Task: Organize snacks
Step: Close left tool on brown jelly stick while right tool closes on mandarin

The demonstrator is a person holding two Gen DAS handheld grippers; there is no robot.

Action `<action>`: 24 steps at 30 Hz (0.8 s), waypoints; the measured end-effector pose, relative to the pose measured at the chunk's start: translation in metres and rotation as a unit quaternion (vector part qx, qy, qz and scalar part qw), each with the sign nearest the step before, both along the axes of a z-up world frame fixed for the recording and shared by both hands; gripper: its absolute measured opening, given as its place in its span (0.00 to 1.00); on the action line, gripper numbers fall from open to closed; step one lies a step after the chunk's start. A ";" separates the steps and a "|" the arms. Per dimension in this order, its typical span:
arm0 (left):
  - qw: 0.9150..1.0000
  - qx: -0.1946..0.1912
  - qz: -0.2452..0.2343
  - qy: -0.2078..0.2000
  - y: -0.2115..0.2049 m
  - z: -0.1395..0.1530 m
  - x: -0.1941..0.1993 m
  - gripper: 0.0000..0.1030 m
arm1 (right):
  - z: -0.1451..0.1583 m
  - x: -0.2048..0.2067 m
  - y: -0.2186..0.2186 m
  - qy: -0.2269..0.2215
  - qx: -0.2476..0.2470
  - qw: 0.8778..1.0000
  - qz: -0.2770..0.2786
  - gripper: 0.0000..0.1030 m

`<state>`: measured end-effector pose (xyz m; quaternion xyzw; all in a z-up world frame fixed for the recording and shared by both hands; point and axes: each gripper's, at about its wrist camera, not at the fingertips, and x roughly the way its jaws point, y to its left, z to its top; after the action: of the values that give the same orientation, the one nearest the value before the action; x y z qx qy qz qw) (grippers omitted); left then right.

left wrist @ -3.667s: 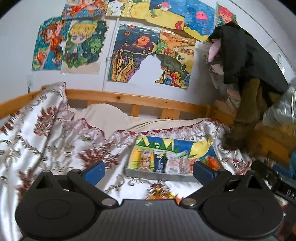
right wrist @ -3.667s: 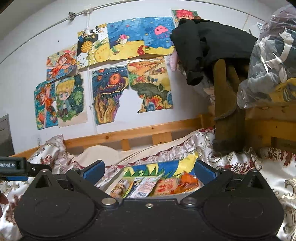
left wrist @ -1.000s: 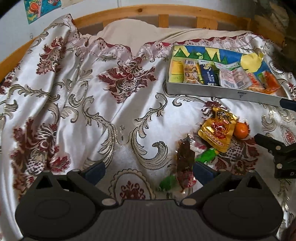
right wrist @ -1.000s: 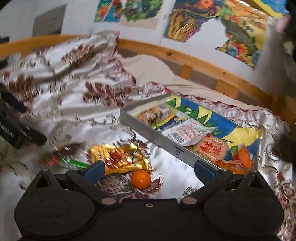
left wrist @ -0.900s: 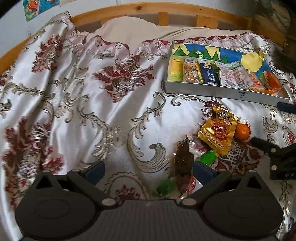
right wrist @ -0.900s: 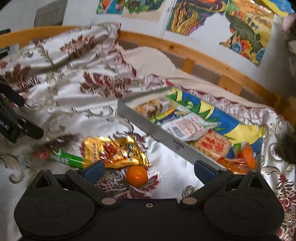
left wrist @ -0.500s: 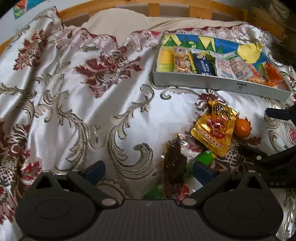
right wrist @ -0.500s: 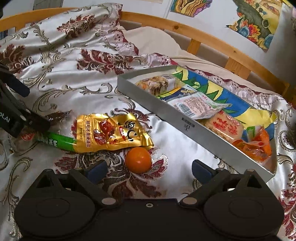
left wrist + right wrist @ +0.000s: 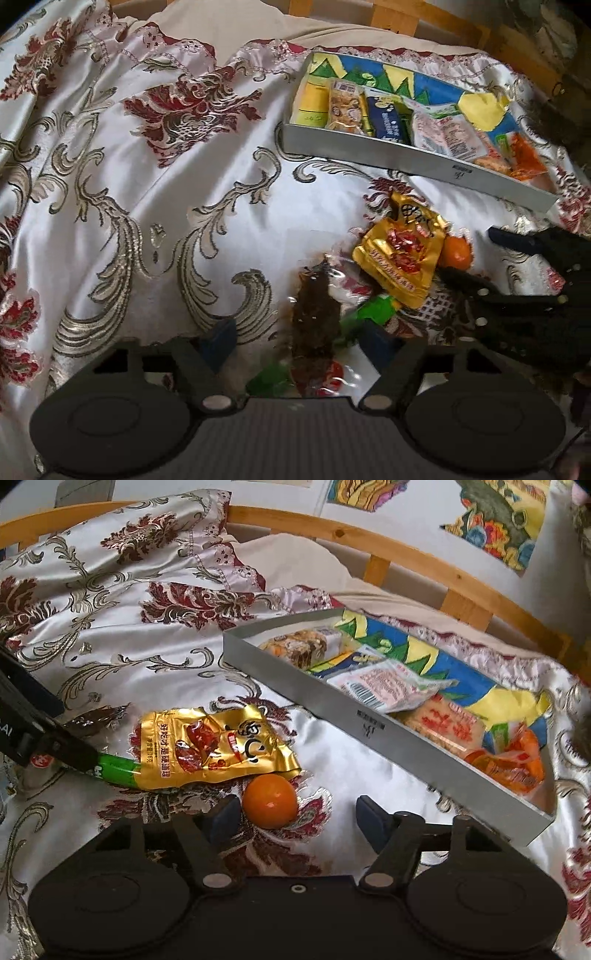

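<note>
Bedspread sags: both grippers' jaws have just been closing, nothing pinched; left gripper straddles dark packet, right gripper orange; close squarely.

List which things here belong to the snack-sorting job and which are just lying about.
Job: tray with packets in it; gold packet, orange, green stick and brown packet loose on the bed.
Lying about: bedspread, pillow, bed rail, wall drawings.
</note>
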<state>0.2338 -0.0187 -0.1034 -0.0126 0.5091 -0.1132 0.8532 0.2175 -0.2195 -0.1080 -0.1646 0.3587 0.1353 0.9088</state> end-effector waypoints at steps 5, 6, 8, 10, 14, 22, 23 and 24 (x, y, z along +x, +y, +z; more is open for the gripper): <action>1.000 -0.026 -0.005 0.008 0.000 0.001 0.000 0.47 | -0.002 -0.001 0.005 0.000 -0.002 1.000 0.010 0.55; 0.999 -0.033 -0.007 0.011 0.001 0.001 0.000 0.44 | -0.003 -0.001 0.005 0.001 -0.001 1.000 0.010 0.52; 0.999 -0.040 -0.006 0.014 0.000 0.001 0.000 0.41 | -0.004 0.000 0.005 0.006 0.004 1.000 0.013 0.47; 0.999 -0.044 -0.003 0.015 0.001 0.001 0.000 0.41 | -0.005 0.001 0.005 0.013 0.015 1.000 0.014 0.40; 0.998 -0.054 0.002 0.018 0.003 0.000 0.001 0.35 | -0.004 0.002 0.005 0.022 0.030 0.999 0.011 0.34; 0.998 -0.064 -0.009 0.007 -0.002 0.006 -0.003 0.28 | 0.005 -0.005 0.012 0.036 0.051 0.998 0.029 0.33; 0.998 -0.066 -0.011 0.005 -0.001 0.006 -0.003 0.27 | 0.006 -0.007 0.015 0.038 0.051 0.997 0.035 0.33; 0.997 -0.070 -0.012 0.004 -0.001 0.007 -0.003 0.27 | 0.007 -0.009 0.017 0.039 0.051 0.997 0.041 0.33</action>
<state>0.2307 -0.0201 -0.0966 -0.0666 0.5037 -0.1582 0.8467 0.2088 -0.2022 -0.1005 -0.1275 0.3793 0.1970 0.8950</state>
